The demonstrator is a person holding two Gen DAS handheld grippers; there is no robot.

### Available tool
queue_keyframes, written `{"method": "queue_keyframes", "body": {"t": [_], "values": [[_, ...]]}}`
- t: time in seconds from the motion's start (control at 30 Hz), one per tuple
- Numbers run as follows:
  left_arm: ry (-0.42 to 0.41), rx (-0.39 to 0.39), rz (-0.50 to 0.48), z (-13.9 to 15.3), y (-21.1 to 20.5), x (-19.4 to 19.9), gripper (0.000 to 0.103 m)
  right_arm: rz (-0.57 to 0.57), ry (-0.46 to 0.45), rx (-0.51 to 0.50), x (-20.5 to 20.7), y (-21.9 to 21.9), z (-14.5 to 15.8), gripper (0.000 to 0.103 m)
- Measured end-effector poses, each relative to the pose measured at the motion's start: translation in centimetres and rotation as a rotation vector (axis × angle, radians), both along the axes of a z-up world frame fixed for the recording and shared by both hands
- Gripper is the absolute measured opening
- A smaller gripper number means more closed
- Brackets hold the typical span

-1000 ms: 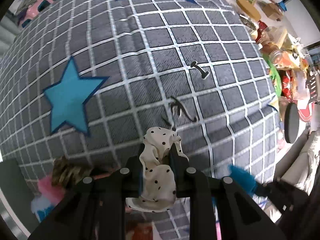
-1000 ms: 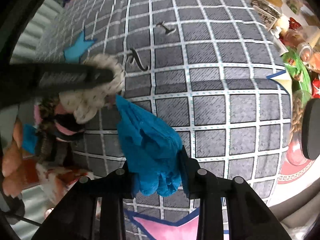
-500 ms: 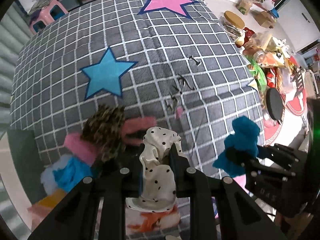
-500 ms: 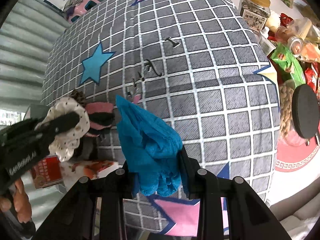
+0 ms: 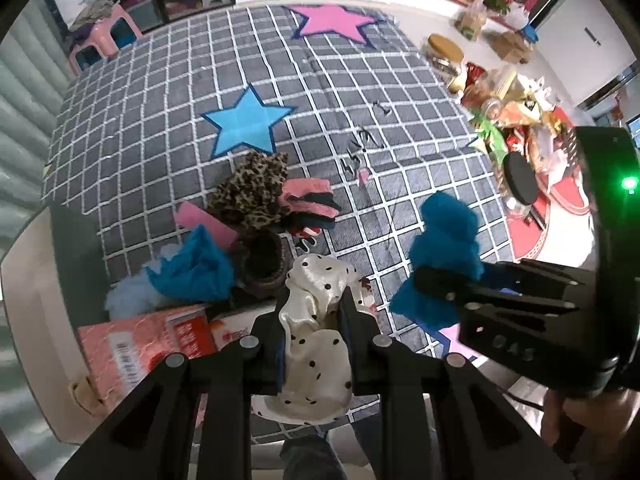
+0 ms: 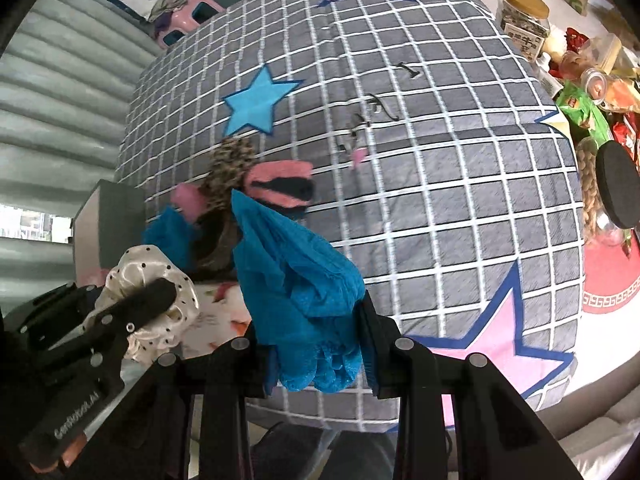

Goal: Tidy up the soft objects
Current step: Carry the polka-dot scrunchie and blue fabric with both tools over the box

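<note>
My left gripper (image 5: 314,312) is shut on a cream polka-dot scrunchie (image 5: 316,344), held high above the grey checked quilt (image 5: 340,92). It also shows in the right wrist view (image 6: 152,312). My right gripper (image 6: 316,320) is shut on a blue fuzzy cloth (image 6: 296,280), also seen in the left wrist view (image 5: 440,256), held to the right of the scrunchie. Below lies a pile: a leopard scrunchie (image 5: 252,188), pink and black socks (image 5: 308,200), a dark brown scrunchie (image 5: 262,264), a blue cloth (image 5: 192,268).
A pink printed box (image 5: 136,352) sits at the quilt's near left edge beside a dark bin (image 5: 76,264). Jars, snack bags and a black round lid (image 5: 520,180) crowd the floor on the right. A pink stool (image 5: 104,36) stands far left.
Both grippers have risen well above the quilt with their items still held. The pile and box have come into view below. The right gripper now sits close beside the left.
</note>
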State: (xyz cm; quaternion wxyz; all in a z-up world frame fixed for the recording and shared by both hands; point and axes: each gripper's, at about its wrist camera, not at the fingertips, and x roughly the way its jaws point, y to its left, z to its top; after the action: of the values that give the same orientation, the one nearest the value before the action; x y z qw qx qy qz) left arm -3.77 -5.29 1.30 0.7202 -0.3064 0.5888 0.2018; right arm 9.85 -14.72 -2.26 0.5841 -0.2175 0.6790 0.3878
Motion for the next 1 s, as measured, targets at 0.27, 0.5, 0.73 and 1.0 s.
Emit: {"method": "queue_keyframes", "body": {"t": [0.27, 0.5, 0.73, 1.0], "values": [[-0.059, 0.059, 0.062, 3.0, 1.6, -3.3, 0.023, 0.054, -0.034, 0.048, -3.6, 2.0, 2.9, 0.034], [-0.065, 0.099, 0.139, 4.5, 2.7, -7.2, 0.023, 0.117, -0.048, 0.088, -7.0, 3.5, 4.8, 0.034], [-0.066, 0.122, 0.255, 5.3, 4.2, -12.0, 0.023, 0.212, -0.051, 0.116, -11.0, 5.5, 6.2, 0.034], [-0.033, 0.157, 0.373, 5.3, 5.3, -17.6, 0.023, 0.336, -0.049, 0.142, -15.9, 8.1, 7.5, 0.034]]}}
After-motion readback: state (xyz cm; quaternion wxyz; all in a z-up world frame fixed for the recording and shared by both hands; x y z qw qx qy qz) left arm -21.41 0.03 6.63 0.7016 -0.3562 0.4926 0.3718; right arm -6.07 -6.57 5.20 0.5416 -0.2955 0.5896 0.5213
